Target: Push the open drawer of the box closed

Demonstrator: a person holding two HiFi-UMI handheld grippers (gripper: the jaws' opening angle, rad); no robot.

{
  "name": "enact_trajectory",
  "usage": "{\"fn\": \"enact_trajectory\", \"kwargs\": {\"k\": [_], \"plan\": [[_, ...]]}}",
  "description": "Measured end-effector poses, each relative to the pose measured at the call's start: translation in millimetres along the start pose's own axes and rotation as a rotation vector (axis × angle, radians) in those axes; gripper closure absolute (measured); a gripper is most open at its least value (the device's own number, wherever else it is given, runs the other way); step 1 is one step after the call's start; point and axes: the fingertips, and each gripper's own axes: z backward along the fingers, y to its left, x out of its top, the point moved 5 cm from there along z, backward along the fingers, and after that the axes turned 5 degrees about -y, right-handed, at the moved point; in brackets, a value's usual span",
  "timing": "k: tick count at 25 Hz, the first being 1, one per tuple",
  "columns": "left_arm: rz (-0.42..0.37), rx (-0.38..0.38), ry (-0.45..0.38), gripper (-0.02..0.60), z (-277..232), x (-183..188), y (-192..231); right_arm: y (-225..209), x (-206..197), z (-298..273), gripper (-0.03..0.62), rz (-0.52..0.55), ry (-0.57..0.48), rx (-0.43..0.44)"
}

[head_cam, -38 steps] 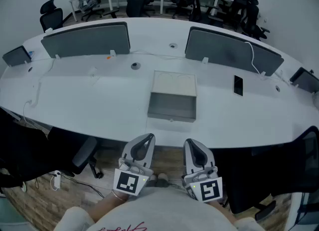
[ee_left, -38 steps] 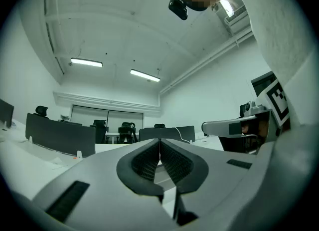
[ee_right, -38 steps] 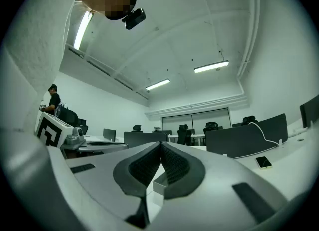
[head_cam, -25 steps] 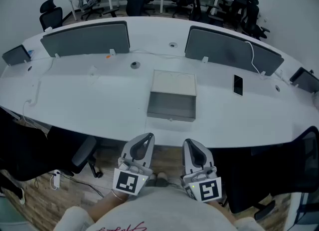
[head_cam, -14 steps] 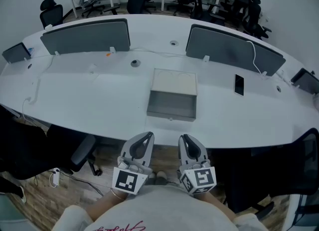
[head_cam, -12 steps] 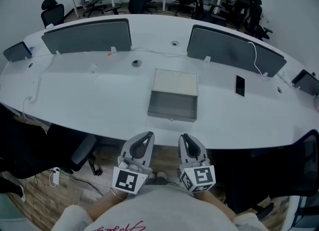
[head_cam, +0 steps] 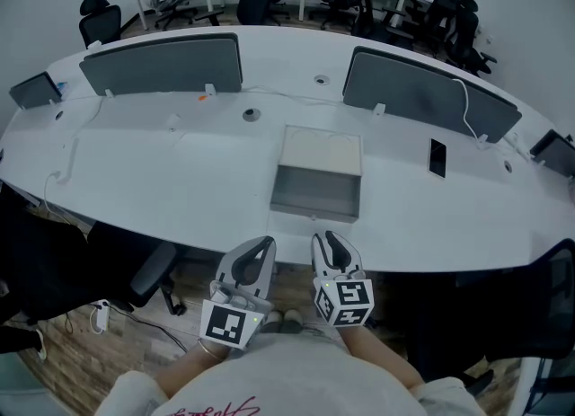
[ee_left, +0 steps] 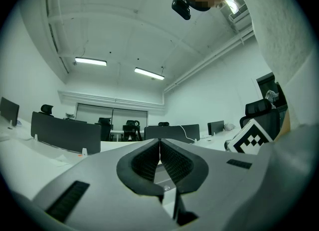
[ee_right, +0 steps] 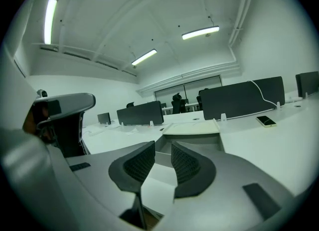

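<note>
Curved white table [head_cam: 162,176] spans head view. Two grey partition screens [head_cam: 162,64] upright along far side.
Box [head_cam: 322,148] at table centre, pale top. Drawer [head_cam: 316,192] pulled out on near side, toward person, front panel close to table's near edge.
Left gripper [head_cam: 266,244] off table's near edge, apart from drawer; jaws pressed together, nothing between.
Right gripper [head_cam: 327,237] just beside it, tips at table edge below drawer front, no contact; jaws slightly parted, narrow gap, nothing held.
Phone [head_cam: 437,157] flat, right of box.
</note>
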Motion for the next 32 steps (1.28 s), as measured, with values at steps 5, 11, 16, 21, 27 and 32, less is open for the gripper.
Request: {"fn": "enact_trajectory", "kwargs": {"k": [5,11,16,21,27,32], "plan": [[-0.004,0.012,-0.001,0.572,1.6,0.5,3.6,3.3,-16.6,-23.8,0.507,-0.009,0.069,-0.025],[-0.013,0.033,0.000,0.572,5.7,0.6,9.0,-7.4,-34.4,-43.6,0.507,-0.068,0.123,-0.090],[-0.018,0.048,0.002,0.572,8.2,0.4,12.4,-16.1,-43.9,-57.6,0.503,-0.091,0.159,-0.125],[-0.020,0.062,0.003,0.572,9.9,-0.1,16.1,-25.3,-55.2,-67.9,0.500,-0.108,0.209,-0.162],[-0.020,0.078,-0.005,0.572,11.0,-0.3,20.0,-28.8,-66.0,-80.0,0.500,-0.102,0.273,-0.196],[-0.022,0.085,0.005,0.572,12.3,-1.2,22.2,-29.9,-73.7,-85.5,0.502,-0.093,0.308,-0.227]]}}
